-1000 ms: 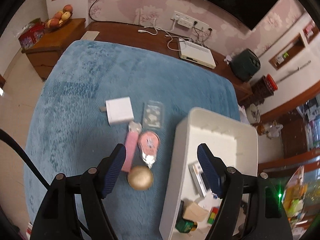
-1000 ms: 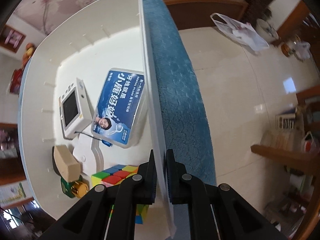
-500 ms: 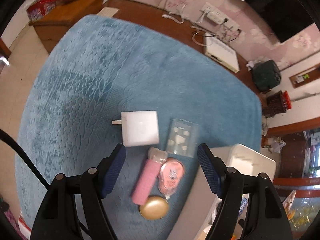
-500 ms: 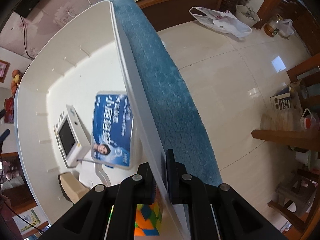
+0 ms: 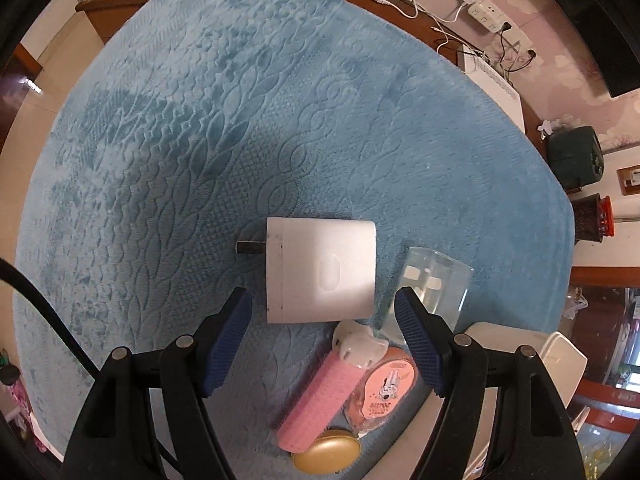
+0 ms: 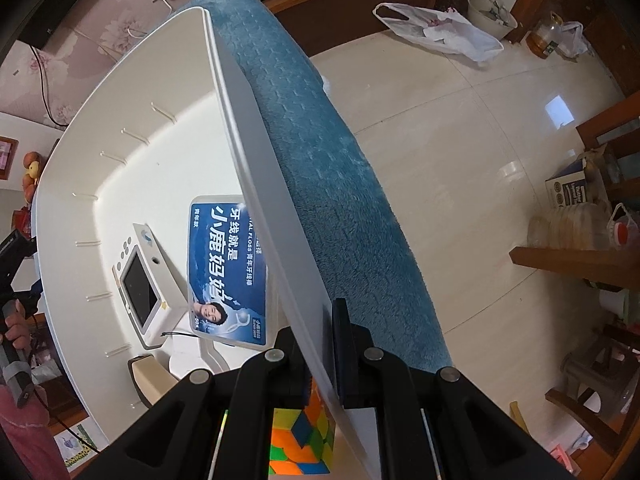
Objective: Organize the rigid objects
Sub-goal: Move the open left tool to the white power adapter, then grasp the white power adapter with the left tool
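Observation:
My left gripper [image 5: 323, 312] is open and empty, its blue pads on either side of the near end of a white plug adapter [image 5: 320, 276] that lies on the blue blanket [image 5: 200, 140]. Beside it lie a clear plastic case [image 5: 434, 292], a pink roller [image 5: 320, 404], a pink tape dispenser [image 5: 386, 388] and a gold oval [image 5: 326, 456]. My right gripper [image 6: 320, 344] is shut on the side wall of the white bin [image 6: 264, 184]. In the bin are a blue floss box [image 6: 228, 272], a small white screen device [image 6: 140, 280] and a colour cube [image 6: 300, 440].
The bin's corner shows at the lower right of the left wrist view [image 5: 560, 356]. A wooden cabinet with a white router [image 5: 496, 92] and cables runs behind the blanket. Tiled floor [image 6: 460, 160] with a plastic bag [image 6: 440, 32] lies to the right.
My left gripper has moved forward and down from over the bin to the white plug adapter, which now sits between its open pads. The right gripper stays shut on the bin wall, tilting slightly.

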